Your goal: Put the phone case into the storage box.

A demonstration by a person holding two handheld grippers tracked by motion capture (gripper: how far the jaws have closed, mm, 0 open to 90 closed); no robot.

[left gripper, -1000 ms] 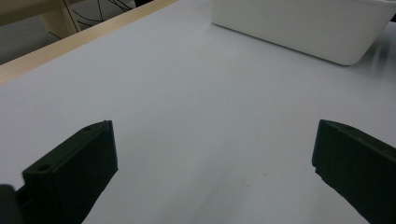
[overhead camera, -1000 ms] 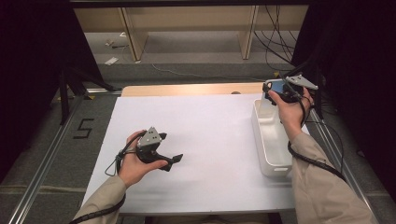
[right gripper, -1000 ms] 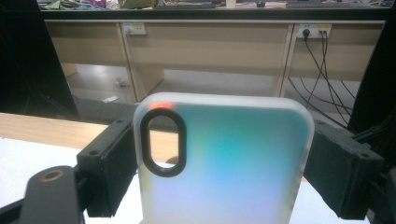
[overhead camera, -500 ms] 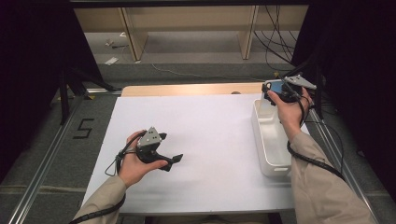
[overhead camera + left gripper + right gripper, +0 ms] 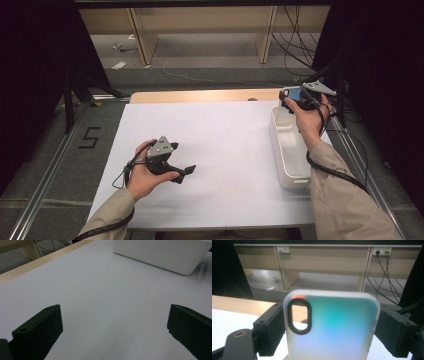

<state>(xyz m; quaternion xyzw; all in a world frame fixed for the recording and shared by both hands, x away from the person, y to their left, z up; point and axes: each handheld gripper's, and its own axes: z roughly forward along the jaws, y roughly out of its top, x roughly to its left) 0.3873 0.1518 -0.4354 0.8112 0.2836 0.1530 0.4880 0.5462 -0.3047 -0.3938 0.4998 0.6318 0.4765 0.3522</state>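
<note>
A translucent phone case with a blue-green tint and a black-rimmed camera cutout stands upright between the jaws of my right gripper, which is shut on its two sides. In the high view my right gripper holds the phone case above the far end of the white bin. My left gripper rests low over the white sheet at the front left. Its jaws stand wide apart with nothing between them, and in the left gripper view the left gripper faces bare sheet and the bin.
The white sheet covers a wooden table whose far edge shows as a tan strip. Shelving legs and cables lie on the floor beyond. A "5" mark sits on the floor at the left.
</note>
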